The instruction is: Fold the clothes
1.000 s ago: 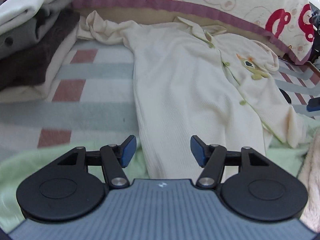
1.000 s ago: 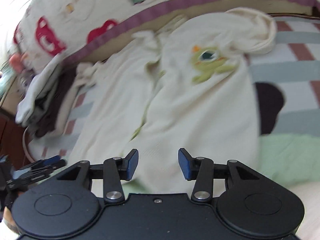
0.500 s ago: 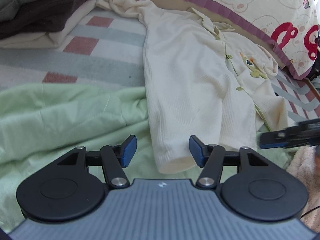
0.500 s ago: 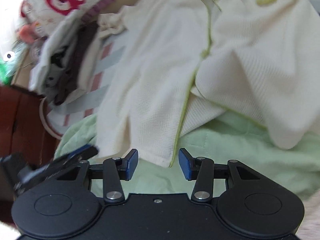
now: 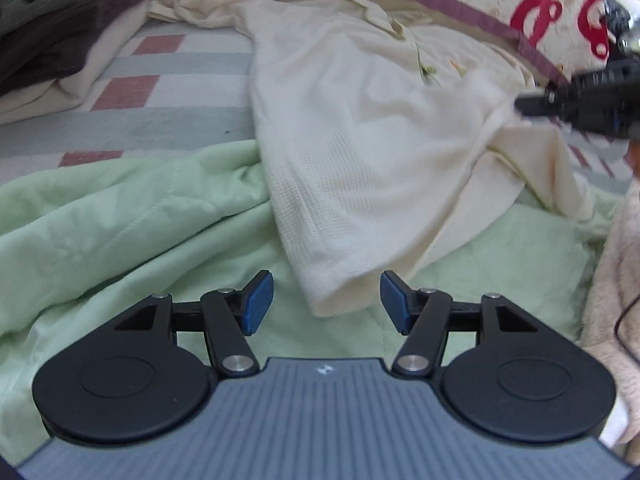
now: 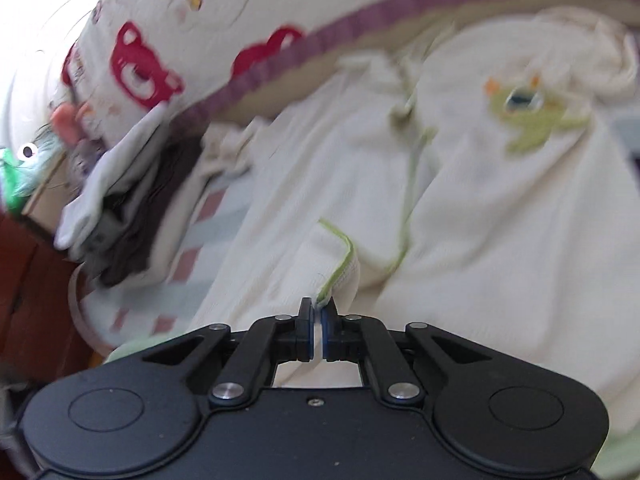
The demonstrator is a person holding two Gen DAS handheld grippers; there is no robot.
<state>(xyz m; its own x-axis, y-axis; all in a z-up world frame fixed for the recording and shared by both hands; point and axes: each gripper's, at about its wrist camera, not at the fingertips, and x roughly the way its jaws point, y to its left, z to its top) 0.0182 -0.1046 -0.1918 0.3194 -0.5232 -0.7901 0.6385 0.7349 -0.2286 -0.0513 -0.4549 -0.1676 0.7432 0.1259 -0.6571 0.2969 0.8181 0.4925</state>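
Here the left tongs (image 5: 324, 302) gape around the cream garment's (image 5: 360, 128) hem on the bed; clamp it squarely. Farther off, the right tongs (image 6: 317, 330) pinch its green-trimmed edge, apparently lifted; raise both evenly.

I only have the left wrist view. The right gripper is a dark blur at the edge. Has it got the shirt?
Observer: Yes, the right gripper is shut on the shirt, pinching its green-trimmed hem corner.
Operator: Is the front facing up?
Observer: Yes, a green frog patch shows on the chest.
Operator: Anything off to the left I'm missing?
Observer: A green stuffed toy sits beyond the stack of clothes.
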